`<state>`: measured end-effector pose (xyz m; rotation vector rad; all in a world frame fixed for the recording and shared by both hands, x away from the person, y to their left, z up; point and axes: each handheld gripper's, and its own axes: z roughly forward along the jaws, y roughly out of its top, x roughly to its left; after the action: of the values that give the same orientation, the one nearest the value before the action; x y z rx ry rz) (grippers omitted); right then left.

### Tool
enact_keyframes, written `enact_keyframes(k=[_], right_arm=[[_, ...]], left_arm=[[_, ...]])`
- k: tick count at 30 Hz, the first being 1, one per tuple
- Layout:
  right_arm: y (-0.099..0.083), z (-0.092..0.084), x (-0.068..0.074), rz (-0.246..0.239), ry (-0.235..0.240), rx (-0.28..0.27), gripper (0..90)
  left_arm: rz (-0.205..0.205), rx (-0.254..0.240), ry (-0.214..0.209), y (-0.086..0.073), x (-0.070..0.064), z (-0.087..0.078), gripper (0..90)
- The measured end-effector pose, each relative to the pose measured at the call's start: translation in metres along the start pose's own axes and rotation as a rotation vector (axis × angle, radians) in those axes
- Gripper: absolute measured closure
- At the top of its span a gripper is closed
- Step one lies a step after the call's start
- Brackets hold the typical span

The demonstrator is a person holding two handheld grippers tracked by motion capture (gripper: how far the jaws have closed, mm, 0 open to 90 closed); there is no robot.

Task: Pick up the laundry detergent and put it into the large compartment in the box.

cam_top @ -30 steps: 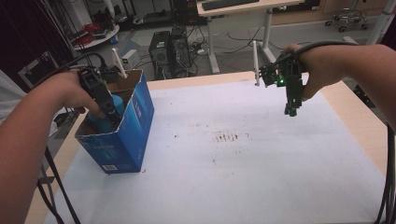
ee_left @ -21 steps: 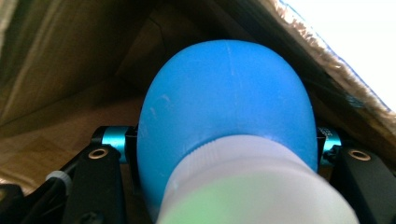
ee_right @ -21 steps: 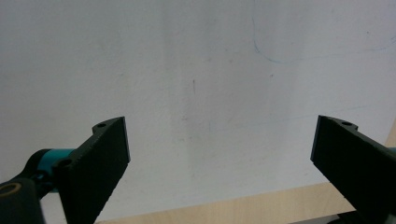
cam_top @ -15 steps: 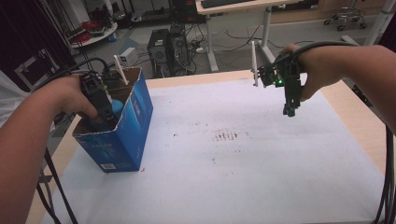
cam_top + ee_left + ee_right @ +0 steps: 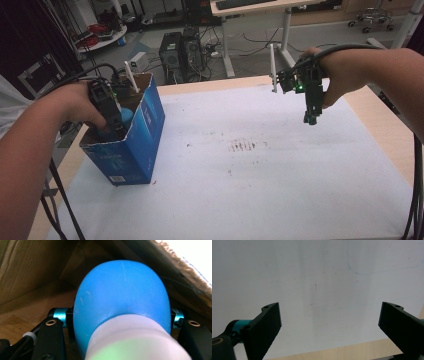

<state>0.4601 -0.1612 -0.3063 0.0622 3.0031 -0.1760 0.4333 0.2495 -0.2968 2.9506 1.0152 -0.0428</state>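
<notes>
- High view: the left gripper (image 5: 114,127) reaches down into the open blue carton (image 5: 135,150), which stands at about 9 o'clock on the white table sheet (image 5: 260,185). A blue object (image 5: 123,116) shows inside the carton, just beside the gripper. The right gripper (image 5: 310,118) hangs above the sheet at about 2 o'clock, pointing down, well apart from the carton.
- Left gripper view: the blue bottle (image 5: 122,297) with its white cap (image 5: 135,340) sits between the two black jaws, inside the carton's brown walls (image 5: 32,270). The pads press on both sides of the bottle – so the jaws are clenched on it, though they have just been opening a little.
- Right gripper view: the right gripper (image 5: 329,322) has its jaws spread wide – nothing lies between them. Below them is the white sheet (image 5: 317,277), and the wooden table edge (image 5: 332,351) runs at 6 o'clock.
</notes>
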Motion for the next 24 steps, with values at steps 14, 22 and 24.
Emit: enact_keyframes(k=[14,22,24], right_arm=[[-0.005,-0.002,0.001,0.011,-0.005,-0.003,3.5],[-0.005,-0.002,0.001,0.007,-0.007,-0.005,3.5],[-0.005,-0.002,0.001,0.008,-0.006,-0.010,3.5]], left_arm=[[-0.004,0.007,0.008,-0.002,-0.003,-0.010,32.0],[-0.008,-0.012,0.030,-0.005,-0.005,-0.024,27.9],[-0.016,-0.018,0.040,-0.006,-0.005,-0.028,23.6]])
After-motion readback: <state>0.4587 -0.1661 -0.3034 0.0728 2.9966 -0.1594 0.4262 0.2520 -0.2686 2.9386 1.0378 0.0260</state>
